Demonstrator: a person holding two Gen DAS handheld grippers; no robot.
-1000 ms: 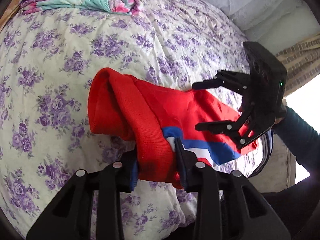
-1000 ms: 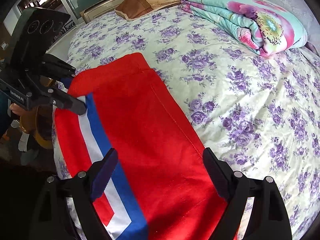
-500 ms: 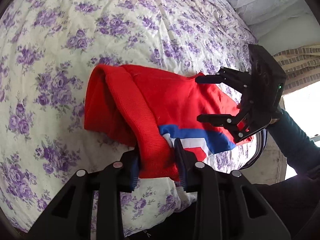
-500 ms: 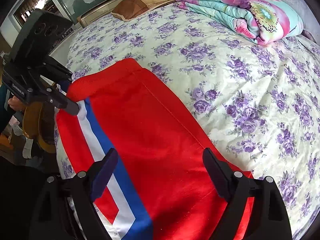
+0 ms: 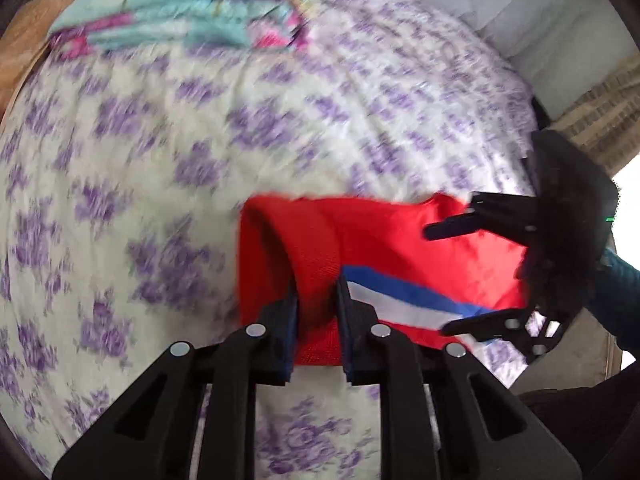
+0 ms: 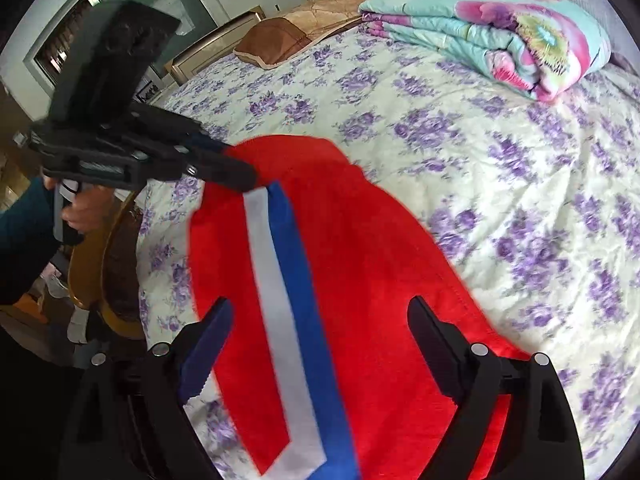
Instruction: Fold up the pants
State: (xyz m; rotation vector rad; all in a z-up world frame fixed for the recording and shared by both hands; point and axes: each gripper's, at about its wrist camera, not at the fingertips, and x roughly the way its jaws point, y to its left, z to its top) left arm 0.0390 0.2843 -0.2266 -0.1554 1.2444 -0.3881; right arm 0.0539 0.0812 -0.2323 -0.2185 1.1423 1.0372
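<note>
We see the pants (image 6: 372,280), bright red with a white and blue stripe running along one side, lying mostly flat on the bed (image 6: 500,168) near its edge, one ribbed end (image 5: 316,264) bunched and lifted off the sheet.

Each wrist camera looks steeply down along its own fingers, close over the bed (image 5: 160,140), from opposite ends of the red pants (image 5: 380,240), so both views share the pants, the folded quilt (image 6: 500,32) and each other's gripper.
</note>
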